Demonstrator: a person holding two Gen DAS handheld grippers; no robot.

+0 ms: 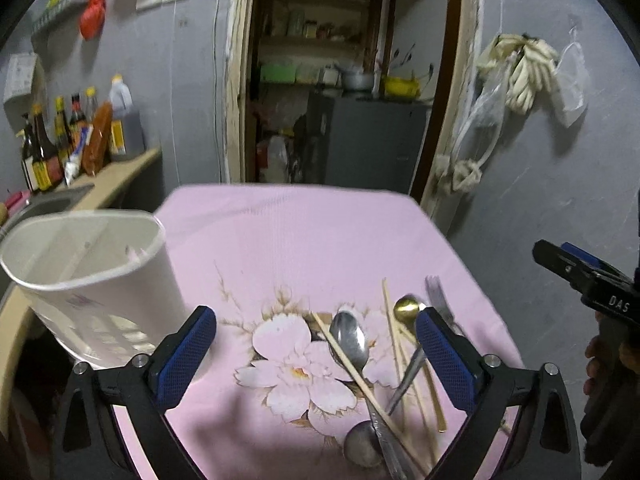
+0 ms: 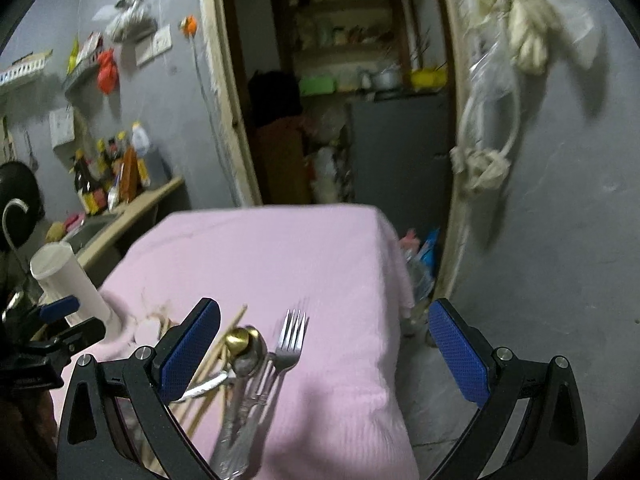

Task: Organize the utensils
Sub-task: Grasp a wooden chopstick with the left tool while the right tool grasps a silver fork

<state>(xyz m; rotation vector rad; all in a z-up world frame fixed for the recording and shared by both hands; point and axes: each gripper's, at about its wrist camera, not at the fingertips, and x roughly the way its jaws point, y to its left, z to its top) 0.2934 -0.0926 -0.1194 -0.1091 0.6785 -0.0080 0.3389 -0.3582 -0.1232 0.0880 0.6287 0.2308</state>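
A pile of utensils lies on the pink flowered tablecloth (image 1: 288, 240): a silver spoon (image 1: 350, 340), a gold spoon (image 1: 406, 309), a fork (image 1: 436, 294), wooden chopsticks (image 1: 360, 380) and a ladle (image 1: 360, 444). A white plastic utensil holder (image 1: 88, 280) stands at the left. My left gripper (image 1: 316, 344) is open above the cloth, left of the pile. My right gripper (image 2: 324, 344) is open above the fork (image 2: 290, 340) and gold spoon (image 2: 238, 340). The holder also shows in the right wrist view (image 2: 68, 280).
A counter (image 1: 120, 176) with sauce bottles (image 1: 60, 136) and a sink runs along the left wall. An open doorway (image 1: 340, 80) lies behind the table. The table's right edge (image 2: 396, 280) drops to the floor near the grey wall.
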